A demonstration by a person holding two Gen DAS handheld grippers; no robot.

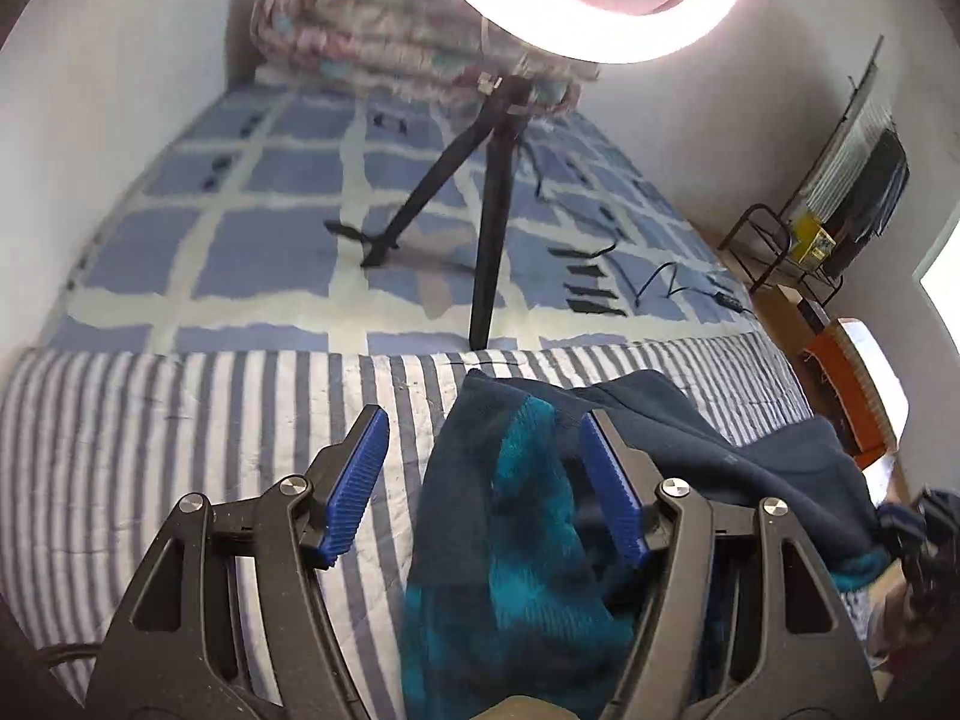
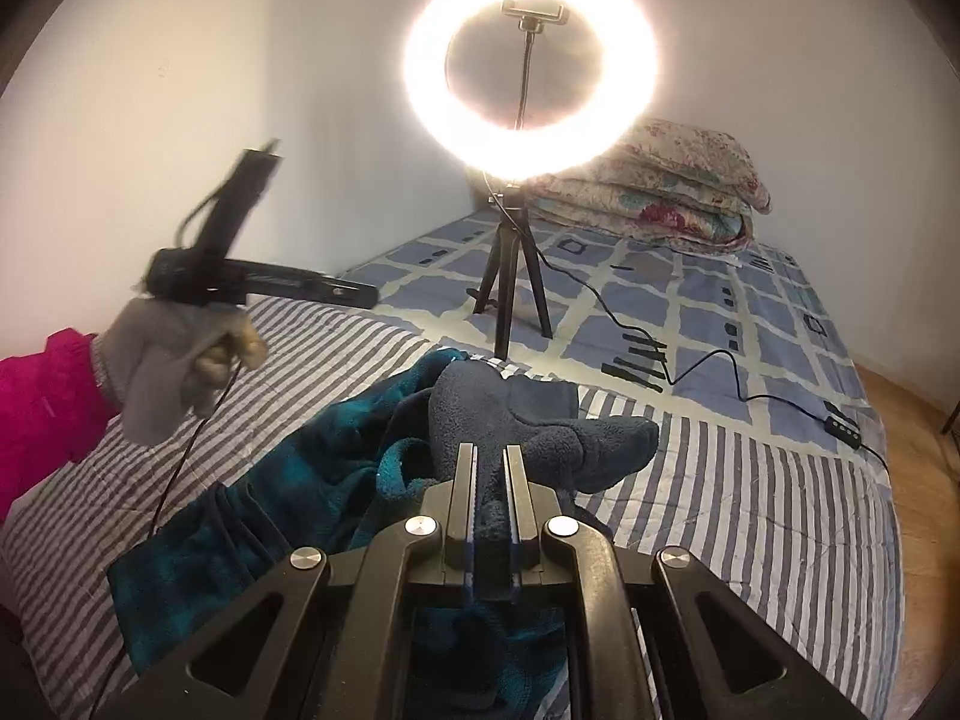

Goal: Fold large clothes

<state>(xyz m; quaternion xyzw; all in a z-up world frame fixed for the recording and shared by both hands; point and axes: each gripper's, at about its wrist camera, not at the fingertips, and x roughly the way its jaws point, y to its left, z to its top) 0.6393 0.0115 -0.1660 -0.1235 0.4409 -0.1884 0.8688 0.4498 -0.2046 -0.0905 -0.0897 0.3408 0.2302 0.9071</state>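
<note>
Both grippers are mine, one in each hand, and I go from left to right. Furthest left in the right wrist view is my pink sleeve (image 2: 36, 396), then my gloved left hand (image 2: 174, 360) holding the left gripper (image 2: 336, 291) up above the striped sheet (image 2: 750, 516), its shape blurred. Seen from its own camera, the left gripper (image 1: 486, 480) has its jaws standing wide apart, the blue pads (image 1: 354, 486) pressing on nothing; the fleece garment (image 1: 516, 516) hangs in the gap between them without touching either pad that I can see. That garment, dark blue with teal patches, is bunched on the striped sheet at the near end of the bed and drapes down toward me. Next comes the right gripper (image 2: 491, 450), closed tight on a fold of the fleece garment (image 2: 540, 432), which sticks up past the tips. Behind it a tripod (image 2: 510, 276) stands on the blue checked bedcover (image 2: 750, 324) and carries a glowing ring light (image 2: 531, 81). A black cable (image 2: 708, 360) runs rightward from it. A folded floral quilt (image 2: 660, 186) lies at the far right against the wall.
</note>
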